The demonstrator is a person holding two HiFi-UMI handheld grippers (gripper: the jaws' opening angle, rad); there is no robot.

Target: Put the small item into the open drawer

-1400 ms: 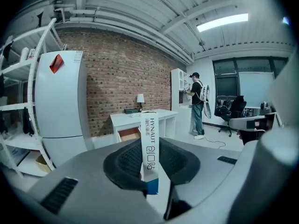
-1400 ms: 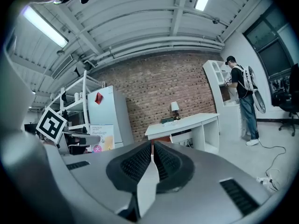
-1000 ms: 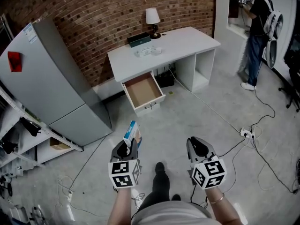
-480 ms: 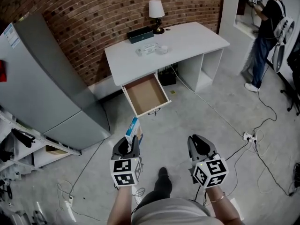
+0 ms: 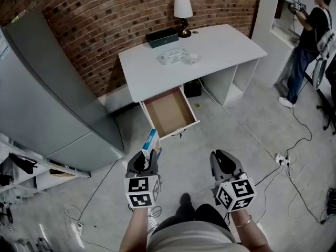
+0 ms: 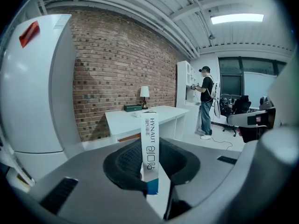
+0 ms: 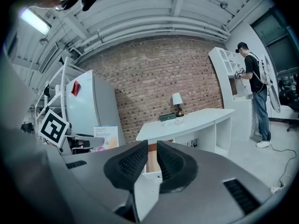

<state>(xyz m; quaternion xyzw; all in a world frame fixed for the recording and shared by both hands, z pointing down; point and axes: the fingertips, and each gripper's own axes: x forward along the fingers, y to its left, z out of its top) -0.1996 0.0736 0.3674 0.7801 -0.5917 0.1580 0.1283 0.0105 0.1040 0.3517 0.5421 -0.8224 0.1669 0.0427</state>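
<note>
Ceiling (image 6: 140, 3) beyond clamped box (image 6: 150, 157), unseen overhead

Head view steeply down; both gripper views face desk (image 5: 231, 43); drawer (image 5: 169, 112) shared.

Loft-style lab or studio, staged partly as a home office. Behind the white rectangular desk (image 5: 226, 46), a bare red-brick wall (image 5: 105, 25); on the desk, 1 white-shaded table lamp (image 5: 182, 7). Left of the desk, 1 tall grey refrigerator (image 5: 47, 98). Before the desk, bare grey concrete floor (image 5: 210, 130) with 1 white power strip (image 5: 282, 160). High above the desk, exposed white ceiling pipes (image 7: 154, 13).
</note>
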